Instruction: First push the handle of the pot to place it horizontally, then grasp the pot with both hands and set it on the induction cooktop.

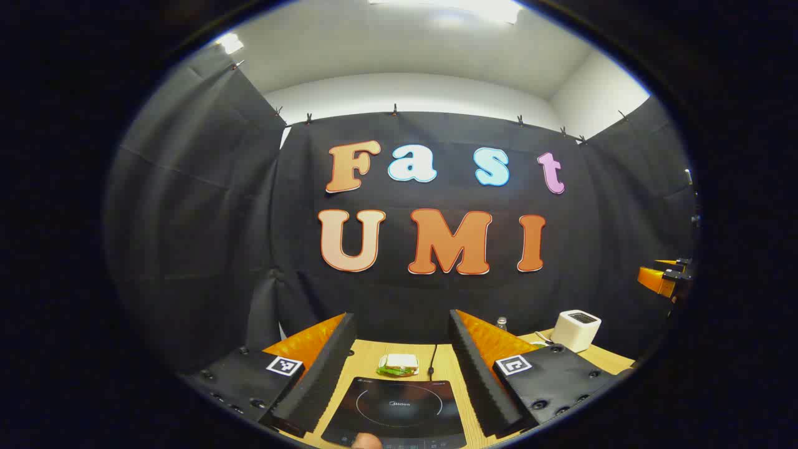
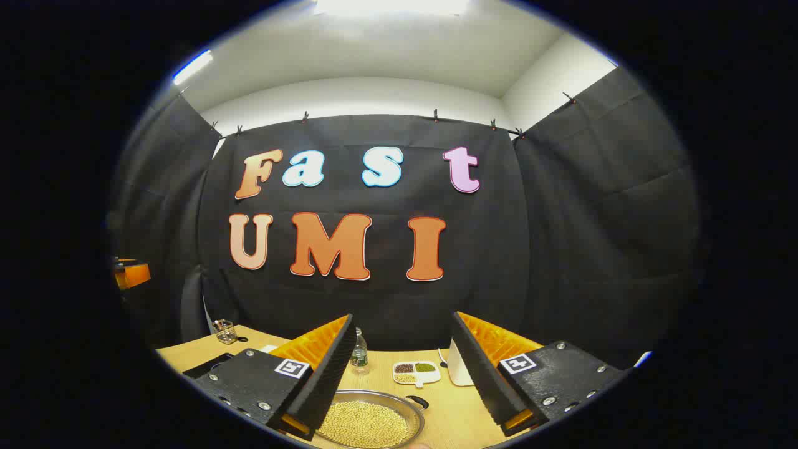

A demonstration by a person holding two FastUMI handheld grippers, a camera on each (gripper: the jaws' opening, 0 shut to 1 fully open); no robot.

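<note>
We hold the left tool (image 1: pixel 399 386) spread apart above the induction cooktop (image 1: pixel 399 408) and the right tool (image 2: pixel 402 386) apart over the bean-filled pot (image 2: pixel 369 424) on the near surface (image 2: pixel 449 408), where a clumsy push might spill beans.

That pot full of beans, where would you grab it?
Probably by the rim, at two opposite sides, from above: the pot is wide, shallow and full, and its handle looks too stubby to carry it level.
</note>
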